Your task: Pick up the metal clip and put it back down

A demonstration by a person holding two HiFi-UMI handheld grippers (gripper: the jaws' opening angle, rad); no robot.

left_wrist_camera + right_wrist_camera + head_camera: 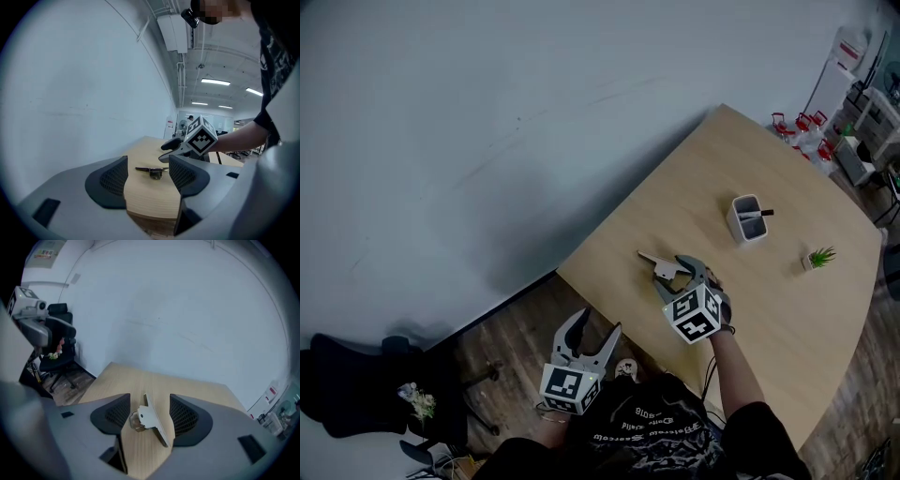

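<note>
Closest to the head camera was the person's dark printed shirt [661, 431], at the 6 o'clock edge of the view. Far out at 8 o'clock stood a black chair [352, 389] on the wooden floor [511, 323], against the pale wall. The left gripper [595, 328] hung off the near edge of the table [787, 328], over the floor, with its marker cube [570, 386] at the rear and its jaws pointing to 12 o'clock. In the left gripper view its fingers [108, 180] stood apart with nothing between them but the table's edge beyond. The metal clip [151, 169] lay on the tabletop further off, just in front of the right gripper [169, 149]. In the head view the metal clip [659, 266] rested near the table's near corner, at 10 o'clock from the right gripper's cube [694, 314]. The right gripper [677, 272] was low over the tabletop and aimed toward 10 o'clock, held by a hand [722, 314]. In the right gripper view the right gripper [149, 414] had its fingers [183, 417] spread wide. The metal clip [152, 422] sat in the gap between them, with bare wood showing on either side and neither pad pressed against it. At 2 o'clock from the clip stood a white cup [748, 218] with a dark pen in it, and at 4 o'clock from the cup a small green plant [818, 257].
</note>
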